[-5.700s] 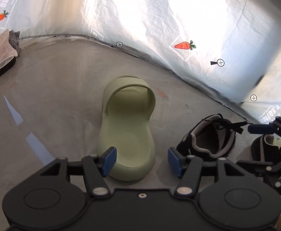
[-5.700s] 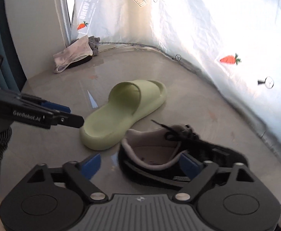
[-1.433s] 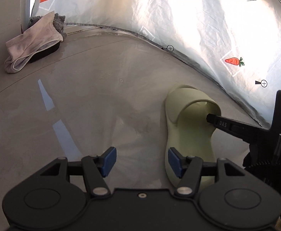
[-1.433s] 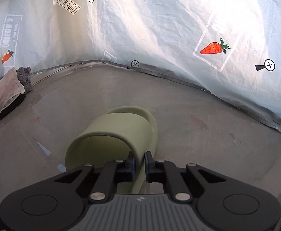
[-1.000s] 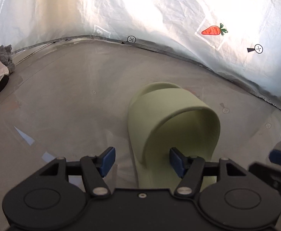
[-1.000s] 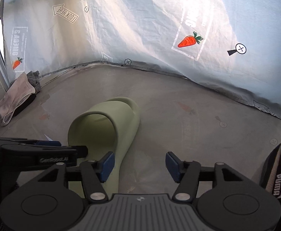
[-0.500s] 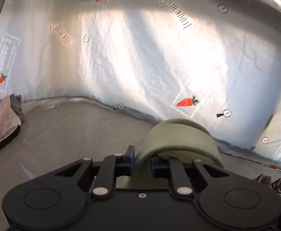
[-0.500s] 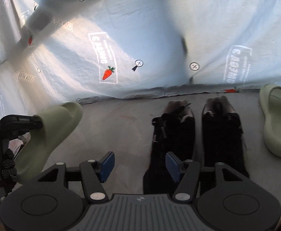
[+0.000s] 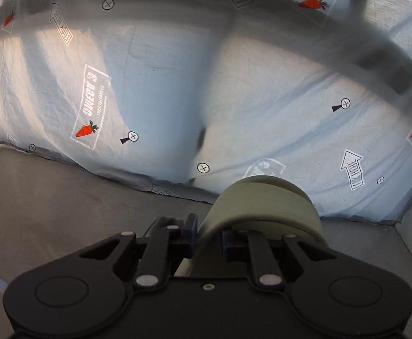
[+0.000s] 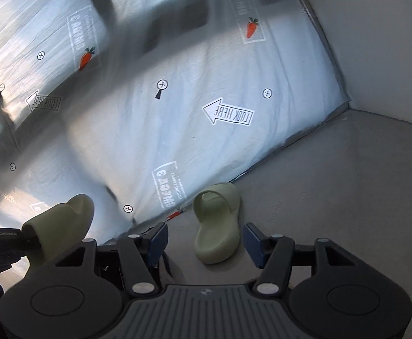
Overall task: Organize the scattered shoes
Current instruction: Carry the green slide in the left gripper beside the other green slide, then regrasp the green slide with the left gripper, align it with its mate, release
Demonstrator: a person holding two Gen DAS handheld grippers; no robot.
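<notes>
My left gripper (image 9: pixel 208 238) has its jaws clamped on the strap of a pale green slide (image 9: pixel 265 209), and the shoe is lifted off the floor (image 9: pixel 59 212), its strap arching up just ahead of the pads. From the right wrist view I see that same held slide (image 10: pixel 61 226) at the left edge, up against the white printed sheet (image 10: pixel 177 130). My right gripper (image 10: pixel 204 241) has its jaws standing apart with nothing between the pads. Beyond them, framed in the gap, the second green slide (image 10: pixel 218 223) lies flat on the floor near the foot of the sheet, not touching either pad.

Under my right jaws I can just make out something dark, perhaps a black shoe (image 10: pixel 165 265), but the gripper body covers nearly all of it. The sole of the held slide is hidden behind my left gripper. The sheet is smeared with blur and dark shadow bands.
</notes>
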